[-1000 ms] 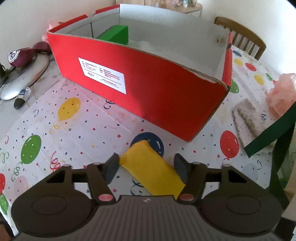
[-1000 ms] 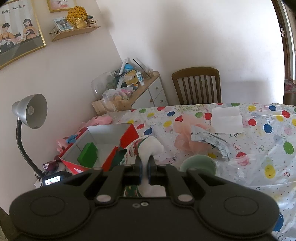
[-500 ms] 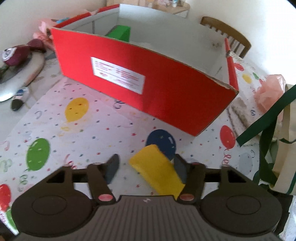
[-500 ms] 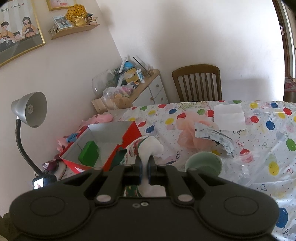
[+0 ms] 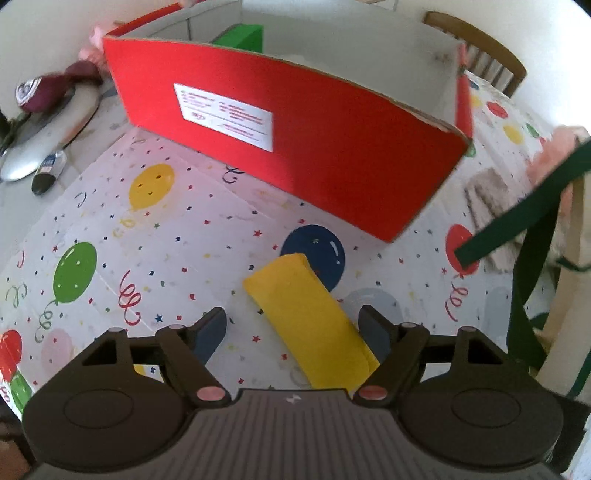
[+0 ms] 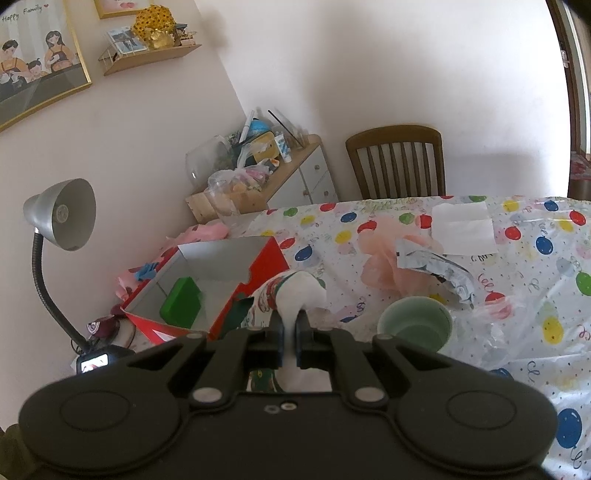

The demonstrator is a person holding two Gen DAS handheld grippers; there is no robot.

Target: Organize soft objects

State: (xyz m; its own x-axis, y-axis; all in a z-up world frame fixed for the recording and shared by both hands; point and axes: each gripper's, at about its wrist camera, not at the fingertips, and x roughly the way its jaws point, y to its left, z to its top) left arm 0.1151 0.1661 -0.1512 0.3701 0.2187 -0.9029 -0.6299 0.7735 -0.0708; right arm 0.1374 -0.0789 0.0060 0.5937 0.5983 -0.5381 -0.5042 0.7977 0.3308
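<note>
- In the left wrist view, the left claw (image 5: 291, 325) hangs low at the bottom of the frame with its two fingers spread wide apart, gripping nothing.
- A yellow soft pad (image 5: 310, 325) lies flat on the balloon-print bench (image 5: 147, 236), slanting from the centre of the frame down towards the lower right. Its near end sits against the right-hand finger, with bare cloth between it and the left-hand finger.
- To grip it well, I would slide the claw a little to the right so the pad sits midway, lower it until both fingers flank the pad, then close gently, since it looks squashy.
- The red box (image 5: 295, 129) fills the upper centre, open-topped, with a green block (image 5: 242, 35) inside. It seems the likely home for the pad.
- In the right wrist view, the right claw (image 6: 290, 334) is clamped tight on a white printed cloth (image 6: 291, 295) at centre frame, raised above the bench beside the box.
</note>
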